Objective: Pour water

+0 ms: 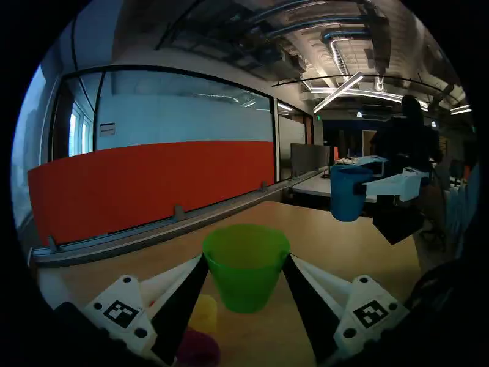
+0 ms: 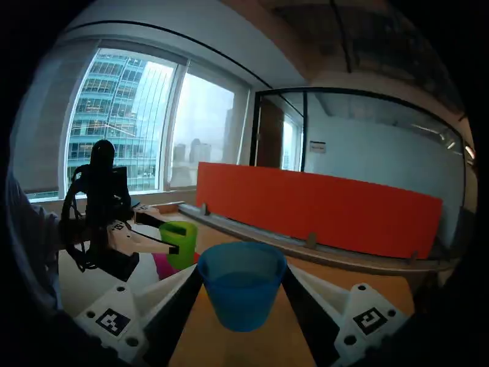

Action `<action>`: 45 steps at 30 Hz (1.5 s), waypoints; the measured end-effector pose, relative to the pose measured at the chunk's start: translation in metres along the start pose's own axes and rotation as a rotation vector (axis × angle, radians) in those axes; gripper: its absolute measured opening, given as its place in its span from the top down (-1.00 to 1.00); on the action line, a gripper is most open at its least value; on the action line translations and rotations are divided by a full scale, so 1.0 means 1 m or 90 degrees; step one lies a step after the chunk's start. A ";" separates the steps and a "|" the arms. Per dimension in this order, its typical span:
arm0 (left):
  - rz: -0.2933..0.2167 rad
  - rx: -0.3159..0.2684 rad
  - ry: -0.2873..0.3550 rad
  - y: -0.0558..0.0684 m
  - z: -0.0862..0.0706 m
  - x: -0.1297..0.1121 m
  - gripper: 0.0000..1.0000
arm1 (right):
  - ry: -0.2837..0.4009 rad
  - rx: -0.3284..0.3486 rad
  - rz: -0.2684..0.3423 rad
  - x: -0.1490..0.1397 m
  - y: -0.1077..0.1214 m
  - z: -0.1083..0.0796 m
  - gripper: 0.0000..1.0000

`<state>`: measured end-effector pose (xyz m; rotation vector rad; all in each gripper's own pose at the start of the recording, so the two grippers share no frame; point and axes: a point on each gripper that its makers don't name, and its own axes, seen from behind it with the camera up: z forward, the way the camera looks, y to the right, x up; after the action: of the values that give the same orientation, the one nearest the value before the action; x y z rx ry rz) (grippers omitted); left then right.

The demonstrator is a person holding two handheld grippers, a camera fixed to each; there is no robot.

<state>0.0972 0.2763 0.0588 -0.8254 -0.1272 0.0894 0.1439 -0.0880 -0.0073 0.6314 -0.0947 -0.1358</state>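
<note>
Left gripper (image 1: 246, 262): fingers clamp the green cup (image 1: 246, 275), upright over the tabletop (image 1: 342, 244). Right gripper (image 2: 242, 275): fingers clamp the blue cup (image 2: 242, 300), upright and well apart from the green cup. The blue cup appears to contain water, but the level is unclear. A yellow cup (image 1: 205, 313) and a magenta cup (image 1: 198, 350) lie beneath the left fingers.

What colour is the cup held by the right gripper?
Blue; the cup in the right gripper shows best in the right gripper view.
</note>
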 end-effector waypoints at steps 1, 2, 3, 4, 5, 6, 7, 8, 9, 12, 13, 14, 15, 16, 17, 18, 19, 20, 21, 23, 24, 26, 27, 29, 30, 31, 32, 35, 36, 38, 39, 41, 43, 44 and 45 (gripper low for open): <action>0.000 0.003 0.000 -0.002 -0.004 0.000 -0.72 | 0.000 0.003 -0.002 0.001 -0.002 0.001 -0.82; -0.001 0.006 0.000 -0.003 -0.008 -0.001 -0.72 | 0.001 0.006 -0.003 0.002 -0.003 0.002 -0.82; -0.001 0.009 0.000 -0.005 -0.011 -0.001 -0.72 | 0.001 0.008 -0.004 0.002 -0.004 0.004 -0.82; -0.002 0.012 -0.001 -0.006 -0.015 -0.002 -0.72 | 0.001 0.011 -0.005 0.003 -0.006 0.005 -0.82; -0.003 0.014 -0.001 -0.008 -0.019 -0.003 -0.72 | 0.001 0.014 -0.006 0.003 -0.007 0.006 -0.82; -0.004 0.017 -0.001 -0.010 -0.022 -0.004 -0.72 | 0.001 0.016 -0.007 0.004 -0.008 0.008 -0.82; -0.004 0.020 -0.002 -0.012 -0.026 -0.005 -0.72 | 0.001 0.018 -0.007 0.004 -0.009 0.009 -0.82; -0.005 0.022 -0.002 -0.014 -0.029 -0.006 -0.72 | 0.001 0.020 -0.008 0.005 -0.010 0.011 -0.82; -0.005 0.025 -0.002 -0.015 -0.032 -0.007 -0.72 | 0.001 0.022 -0.009 0.005 -0.011 0.012 -0.82; -0.004 0.035 -0.001 -0.020 -0.042 -0.007 -0.72 | 0.001 0.028 -0.010 0.005 -0.013 0.016 -0.82; -0.004 0.037 -0.001 -0.022 -0.044 -0.007 -0.72 | 0.000 0.030 -0.011 0.005 -0.013 0.017 -0.82; -0.004 0.039 0.000 -0.023 -0.047 -0.007 -0.72 | 0.000 0.032 -0.012 0.005 -0.014 0.018 -0.82; -0.004 0.041 0.000 -0.024 -0.049 -0.006 -0.72 | 0.000 0.034 -0.013 0.005 -0.014 0.018 -0.82; -0.005 0.042 0.001 -0.025 -0.051 -0.006 -0.72 | -0.001 0.035 -0.016 0.005 -0.015 0.019 -0.82; -0.005 0.043 0.002 -0.026 -0.052 -0.006 -0.72 | -0.001 0.037 -0.017 0.005 -0.015 0.020 -0.82; -0.005 0.044 0.003 -0.027 -0.054 -0.006 -0.72 | -0.001 0.038 -0.019 0.005 -0.016 0.021 -0.82; -0.004 0.045 0.004 -0.027 -0.056 -0.005 -0.72 | -0.001 0.040 -0.021 0.005 -0.017 0.022 -0.82; -0.003 0.046 0.005 -0.027 -0.058 -0.005 -0.72 | 0.000 0.042 -0.023 0.006 -0.018 0.023 -0.82; -0.002 0.047 0.005 -0.027 -0.060 -0.005 -0.72 | 0.000 0.044 -0.024 0.007 -0.018 0.024 -0.82; 0.001 0.049 0.005 -0.027 -0.064 -0.006 -0.72 | 0.001 0.049 -0.028 0.008 -0.020 0.027 -0.82; 0.002 0.049 0.005 -0.027 -0.066 -0.007 -0.72 | 0.002 0.052 -0.029 0.009 -0.021 0.028 -0.82; 0.005 0.052 0.004 -0.028 -0.070 -0.007 -0.72 | 0.003 0.057 -0.035 0.010 -0.024 0.031 -0.82; 0.006 0.053 0.004 -0.028 -0.072 -0.008 -0.72 | 0.004 0.060 -0.038 0.011 -0.025 0.033 -0.82; 0.007 0.056 0.003 -0.030 -0.076 -0.009 -0.72 | 0.005 0.065 -0.046 0.012 -0.027 0.036 -0.82; 0.007 0.058 0.003 -0.030 -0.078 -0.009 -0.72 | 0.006 0.068 -0.050 0.013 -0.028 0.037 -0.82; 0.007 0.060 0.003 -0.031 -0.080 -0.009 -0.72 | 0.007 0.071 -0.056 0.014 -0.030 0.039 -0.82; 0.006 0.061 0.004 -0.031 -0.081 -0.008 -0.72 | 0.008 0.074 -0.060 0.015 -0.031 0.040 -0.82; 0.004 0.064 0.006 -0.032 -0.087 -0.007 -0.72 | 0.011 0.083 -0.076 0.019 -0.035 0.045 -0.82; 0.004 0.065 0.007 -0.032 -0.089 -0.007 -0.72 | 0.012 0.085 -0.080 0.020 -0.036 0.046 -0.82; 0.003 0.067 0.008 -0.031 -0.094 -0.006 -0.72 | 0.014 0.091 -0.090 0.022 -0.038 0.049 -0.82; 0.003 0.067 0.009 -0.031 -0.096 -0.005 -0.72 | 0.015 0.094 -0.095 0.024 -0.040 0.050 -0.82; 0.003 0.068 0.010 -0.030 -0.100 -0.006 -0.72 | 0.017 0.100 -0.106 0.027 -0.042 0.053 -0.82; 0.004 0.068 0.010 -0.029 -0.103 -0.007 -0.72 | 0.019 0.105 -0.117 0.030 -0.044 0.056 -0.82; 0.004 0.068 0.010 -0.029 -0.104 -0.008 -0.72 | 0.020 0.107 -0.122 0.032 -0.045 0.057 -0.82; 0.004 0.069 0.010 -0.029 -0.105 -0.009 -0.72 | 0.021 0.108 -0.128 0.034 -0.046 0.058 -0.82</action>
<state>0.1044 0.1793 0.0091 -0.7185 -0.1037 0.0955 0.1654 -0.1640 0.0138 0.8127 -0.0101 -0.3132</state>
